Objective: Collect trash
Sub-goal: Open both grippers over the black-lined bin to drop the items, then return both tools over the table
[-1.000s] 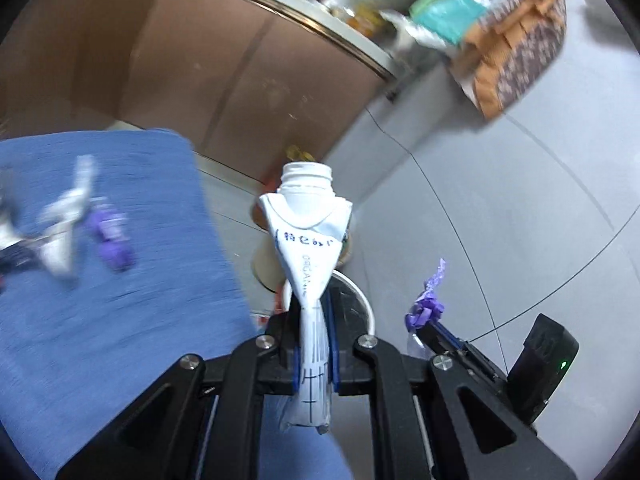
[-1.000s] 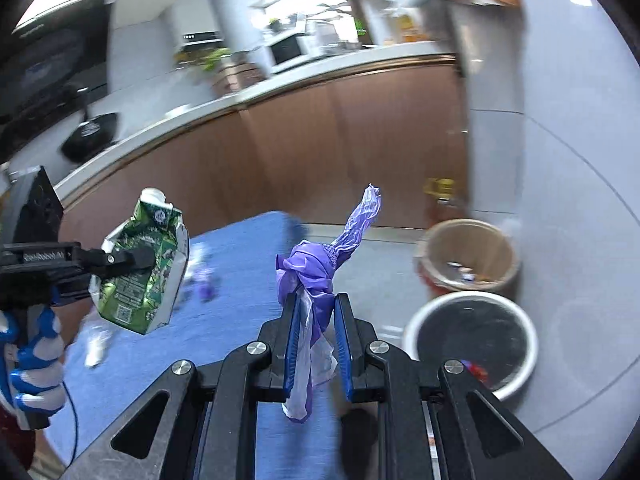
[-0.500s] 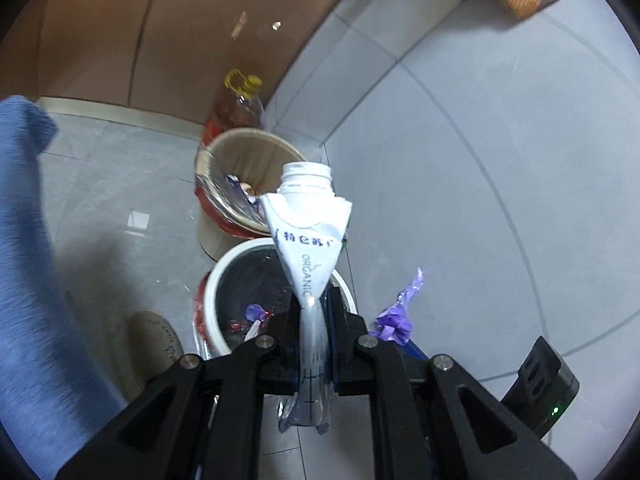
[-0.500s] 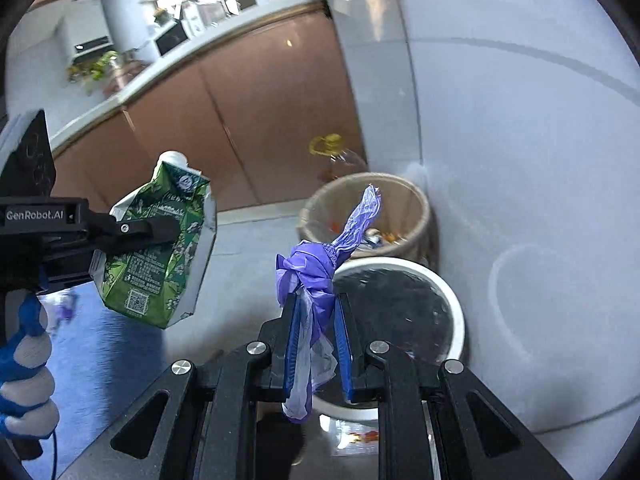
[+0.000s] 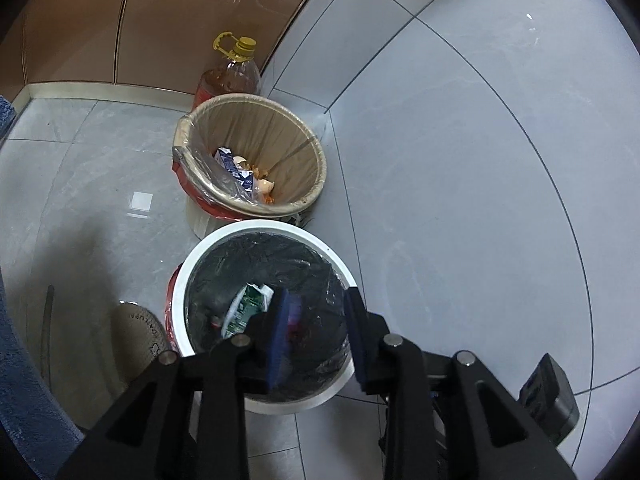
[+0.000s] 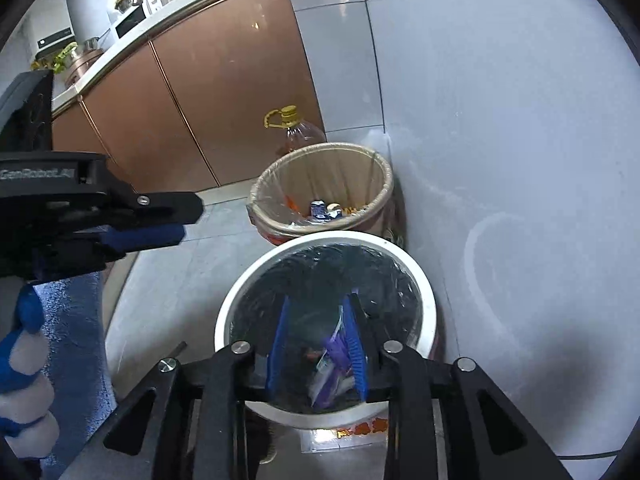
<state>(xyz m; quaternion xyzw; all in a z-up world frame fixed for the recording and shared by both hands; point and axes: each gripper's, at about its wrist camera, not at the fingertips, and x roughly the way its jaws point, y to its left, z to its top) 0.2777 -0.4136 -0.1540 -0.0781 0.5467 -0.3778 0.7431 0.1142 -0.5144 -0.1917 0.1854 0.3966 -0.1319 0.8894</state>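
My left gripper [image 5: 316, 300] hangs over the white-rimmed bin [image 5: 208, 248] with its black liner, and its jaws are opening with nothing between them. The green and white carton [image 5: 250, 306] lies inside that bin, just left of the left finger. My right gripper [image 6: 318, 304] is over the same white-rimmed bin [image 6: 240, 284], its jaws opening too. The purple wrapper [image 6: 334, 360] hangs loose and blurred between them, close to the right pad and low inside the bin. The left gripper [image 6: 188, 220] shows at the left of the right wrist view, empty.
A second bin with a tan liner [image 5: 256, 100] stands right behind the white one and holds scraps. An oil bottle [image 5: 236, 72] stands behind it against brown cabinets. A slipper [image 5: 140, 332] and blue cloth [image 5: 16, 380] are at the left. The tiled wall is on the right.
Both grippers came down over the white-rimmed bin. The left let go of the carton, which now lies in the bin. The right has spread its jaws off the purple wrapper.
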